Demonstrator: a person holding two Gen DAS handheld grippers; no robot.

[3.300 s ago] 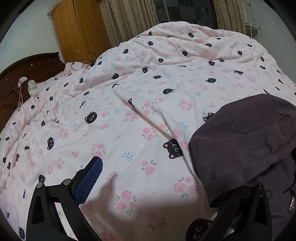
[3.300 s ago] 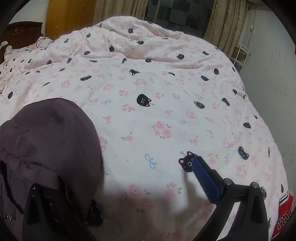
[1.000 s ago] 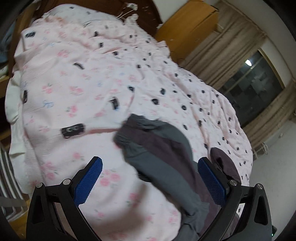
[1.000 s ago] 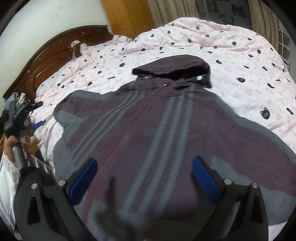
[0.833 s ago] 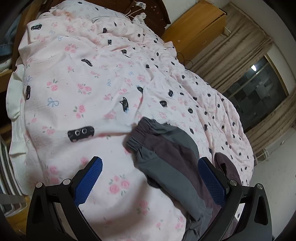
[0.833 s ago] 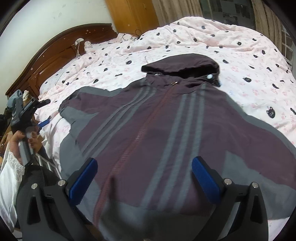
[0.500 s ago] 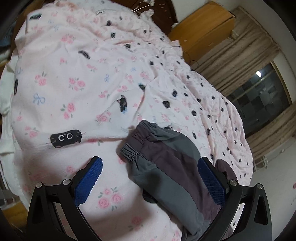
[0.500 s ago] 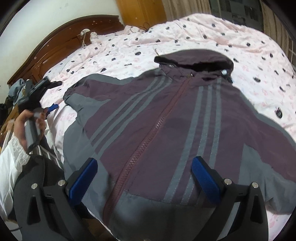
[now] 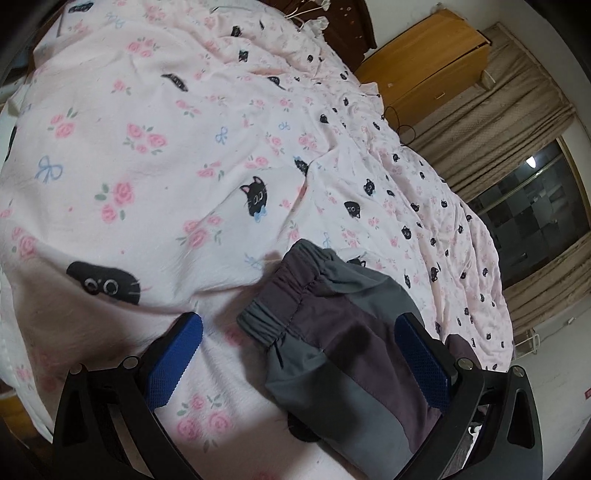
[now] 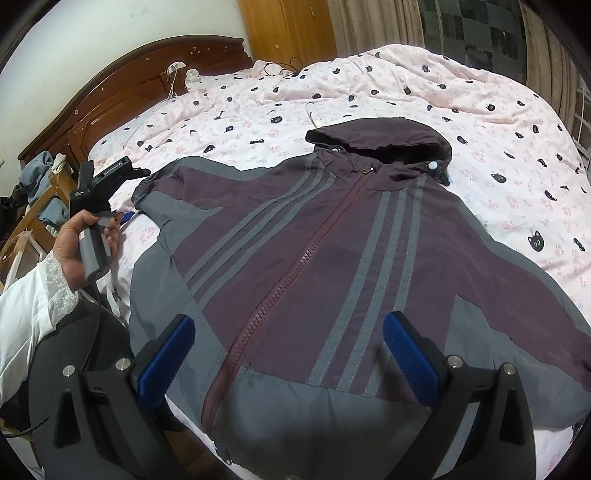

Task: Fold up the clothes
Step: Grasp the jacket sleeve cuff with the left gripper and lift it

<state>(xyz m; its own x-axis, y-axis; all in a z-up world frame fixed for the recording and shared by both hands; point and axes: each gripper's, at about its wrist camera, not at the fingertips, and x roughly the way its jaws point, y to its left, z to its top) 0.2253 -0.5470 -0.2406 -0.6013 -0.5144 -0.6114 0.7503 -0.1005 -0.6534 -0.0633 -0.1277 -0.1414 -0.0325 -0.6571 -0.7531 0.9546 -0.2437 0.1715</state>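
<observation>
Both my left gripper (image 9: 297,360) and right gripper (image 10: 288,356) gape wide over the jacket (image 10: 332,258); pink cat-print duvet (image 9: 166,166), wooden headboard (image 10: 110,96); jacket's hem cut off.

Pink duvet (image 10: 424,81) w/ black-cat, rose print covers bed. Dark wood headboard (image 10: 122,92) at far end; orange wardrobe (image 10: 288,29), beige curtains (image 9: 491,122), dark window (image 9: 535,206) behind.

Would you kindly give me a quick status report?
Both grippers open: left, right. Hooded jacket spread flat, zipped, unfolded. Left sleeve cuff between left fingers. Nothing obstructing.
</observation>
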